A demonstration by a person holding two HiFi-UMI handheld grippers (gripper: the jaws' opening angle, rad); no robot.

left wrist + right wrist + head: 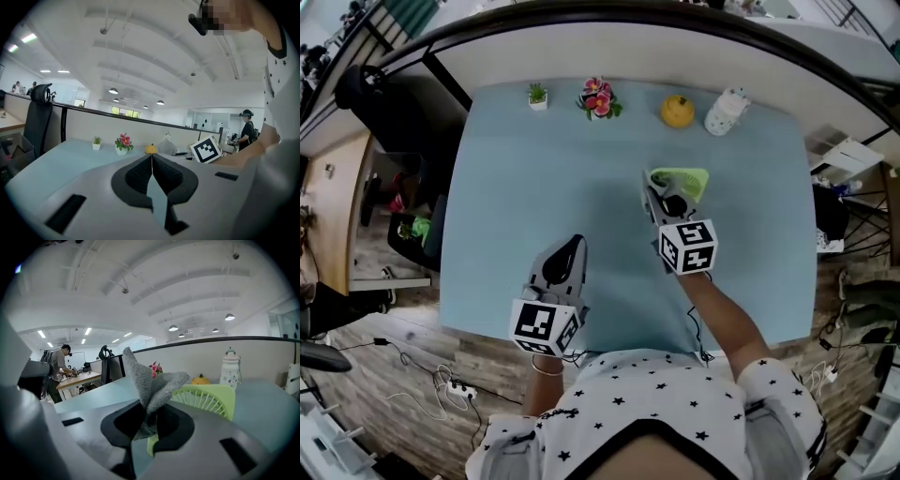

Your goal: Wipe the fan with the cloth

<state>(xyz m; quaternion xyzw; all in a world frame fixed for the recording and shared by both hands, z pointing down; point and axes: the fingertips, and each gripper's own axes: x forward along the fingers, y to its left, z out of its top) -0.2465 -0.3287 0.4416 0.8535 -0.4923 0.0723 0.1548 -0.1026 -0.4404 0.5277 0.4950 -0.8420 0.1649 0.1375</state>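
Grey cloth (151, 380) pinched in right gripper (149, 422) fingers, just beside green fan (208, 400); left gripper (151, 165) fingers closed, empty. We'd sweep lightly along the grille.

The person wears a white shirt (656, 398) with small black stars and a dark neck edge, plus a thin bracelet (546, 369). The left tongs (575, 242) and right tongs (659, 190) are grey with black pads. Each has a black-and-white marker cube (546, 323).

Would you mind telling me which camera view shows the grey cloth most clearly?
The right gripper view: the cloth stands pinched in the right hand-held gripper, in front of the green fan. In the head view that gripper largely covers it; the left gripper view does not show it.
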